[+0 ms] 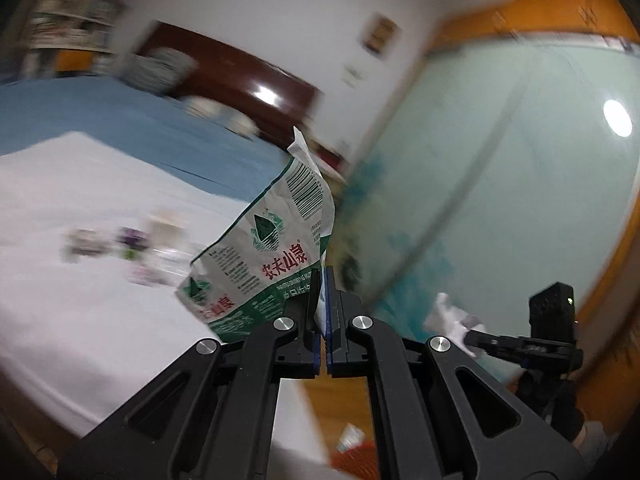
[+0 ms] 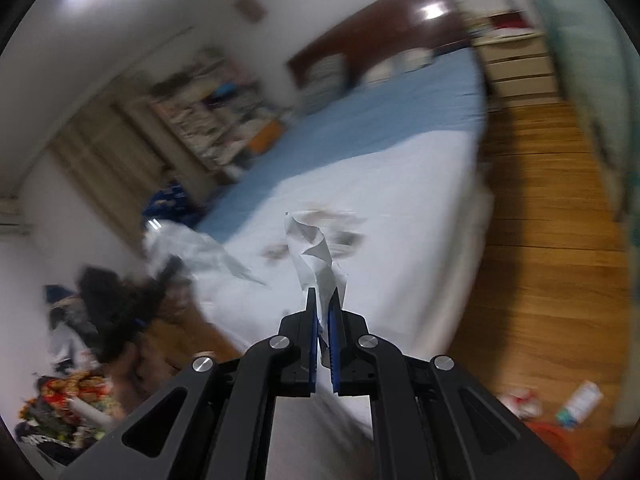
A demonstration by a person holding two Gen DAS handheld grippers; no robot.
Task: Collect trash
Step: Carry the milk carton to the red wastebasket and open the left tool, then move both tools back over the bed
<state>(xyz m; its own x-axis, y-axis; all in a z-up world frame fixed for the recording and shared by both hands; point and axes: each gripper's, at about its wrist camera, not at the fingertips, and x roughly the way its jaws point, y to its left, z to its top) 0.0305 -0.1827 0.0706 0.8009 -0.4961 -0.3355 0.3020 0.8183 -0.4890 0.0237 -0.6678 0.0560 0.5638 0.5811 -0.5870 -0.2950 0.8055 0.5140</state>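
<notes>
The left gripper [image 1: 323, 280] is clamped on a crumpled green-and-white label [image 1: 260, 256] (barcode uppermost), which stands up from the jaws above the white sheet [image 1: 80, 320]. The right gripper [image 2: 325, 300] pinches a twisted scrap of white paper [image 2: 316, 252], held up over the same sheet. Just beyond on the sheet lie a few blurred bits of litter [image 2: 340, 236]. Farther off come the blue bedding [image 2: 380, 120] and the dark headboard [image 2: 380, 16]. A small carton [image 2: 582, 400] lies on the wooden floor [image 2: 540, 240].
</notes>
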